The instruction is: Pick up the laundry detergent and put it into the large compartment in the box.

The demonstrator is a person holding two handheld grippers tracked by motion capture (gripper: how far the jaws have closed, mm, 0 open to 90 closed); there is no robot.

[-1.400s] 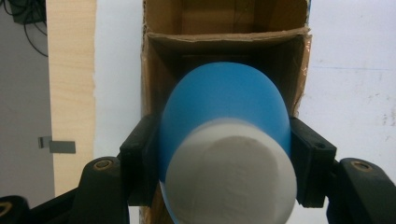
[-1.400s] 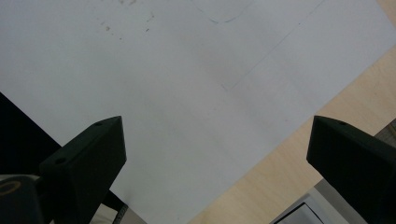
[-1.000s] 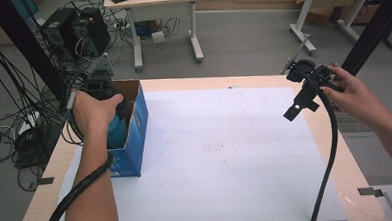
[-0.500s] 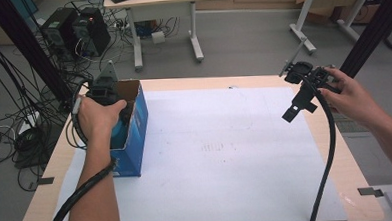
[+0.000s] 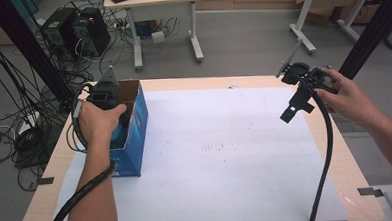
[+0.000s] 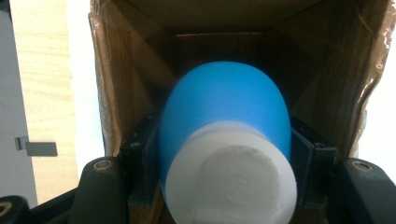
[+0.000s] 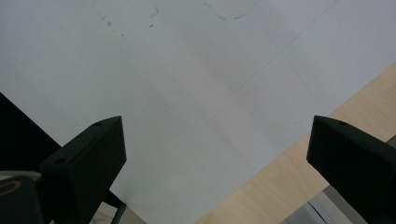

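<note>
A blue bottle (image 6: pixel 224 116) with a white cap (image 6: pixel 231 172) points its cap toward the camera in the left gripper view. My left gripper (image 6: pixel 224 154) is shut on its body, both pads pressing its sides. Bottle and jaws sit inside the open mouth of a blue cardboard box (image 5: pixel 137 138) with brown inner walls (image 6: pixel 140 60). In the high view my left gripper (image 5: pixel 115 125) reaches down into that box at the table's left. My right gripper (image 5: pixel 295 107) hangs above the table's right side, and its jaws (image 7: pixel 217 149) stand wide open with nothing between them.
A white sheet (image 5: pixel 221 154) covers most of the wooden table (image 5: pixel 47 197). The right gripper's cable (image 5: pixel 326 155) trails down across the sheet's right part. Beyond the far edge are a desk frame (image 5: pixel 165 22), computer towers (image 5: pixel 75 30) and tangled cables.
My left hand has shifted a little at the box's mouth with the bottle still held. The right gripper has stayed where it was.
</note>
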